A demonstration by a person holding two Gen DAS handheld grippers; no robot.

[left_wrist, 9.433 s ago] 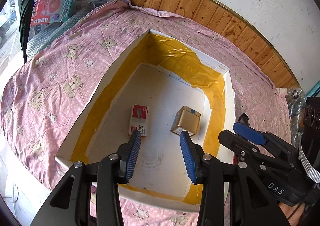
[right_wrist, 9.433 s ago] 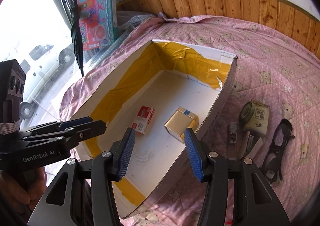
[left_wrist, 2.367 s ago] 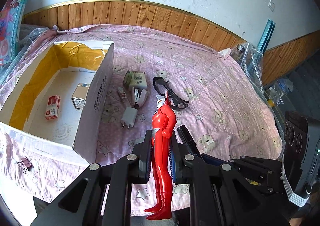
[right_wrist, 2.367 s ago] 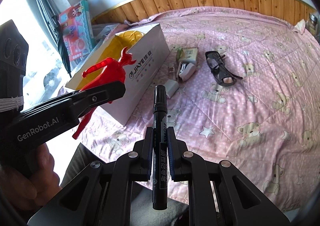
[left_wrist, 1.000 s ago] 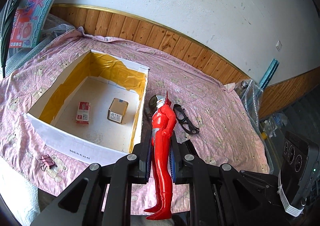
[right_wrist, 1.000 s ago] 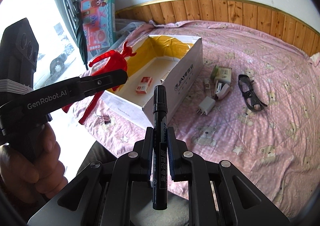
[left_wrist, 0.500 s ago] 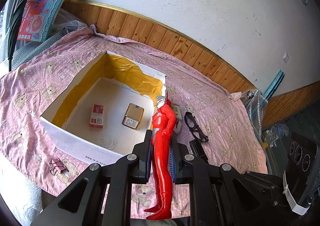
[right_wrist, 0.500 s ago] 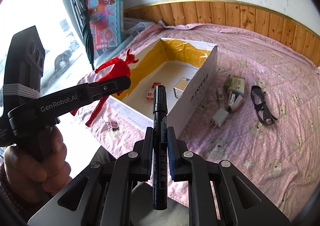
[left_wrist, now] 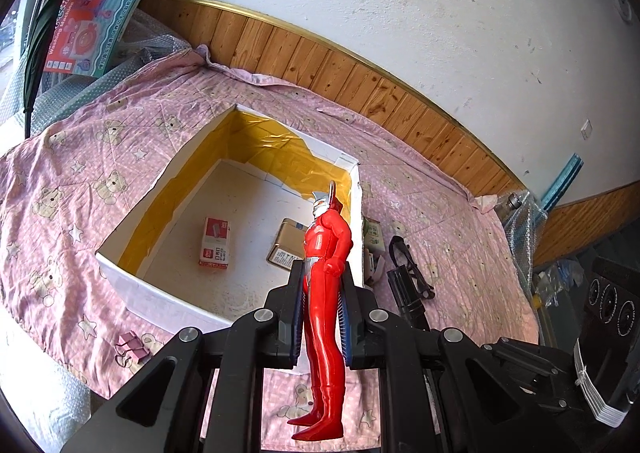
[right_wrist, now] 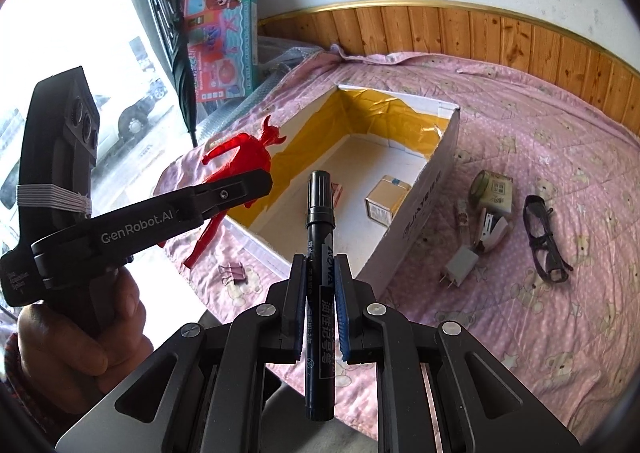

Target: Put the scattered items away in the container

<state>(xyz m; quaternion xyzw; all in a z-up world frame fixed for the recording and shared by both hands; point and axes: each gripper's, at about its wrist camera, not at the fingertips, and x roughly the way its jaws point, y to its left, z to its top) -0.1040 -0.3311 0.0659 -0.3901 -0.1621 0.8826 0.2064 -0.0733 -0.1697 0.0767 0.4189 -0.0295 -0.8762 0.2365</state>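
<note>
Our left tongs [left_wrist: 320, 313] are clamped on the red figure [left_wrist: 324, 285], held above the near right corner of the open cardboard box [left_wrist: 160, 193], which sits on the pink bedspread [left_wrist: 80, 157]. Our right tongs [right_wrist: 320, 305] grip the black marker [right_wrist: 320, 253] near the box's front wall. Glasses [right_wrist: 544, 237], a charger plug [right_wrist: 460, 265] and a binder clip [right_wrist: 234, 273] lie on the bed outside the box.

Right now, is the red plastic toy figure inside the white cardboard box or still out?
Out. The red plastic toy figure is clamped between the left gripper's fingers, above the white cardboard box.
</note>
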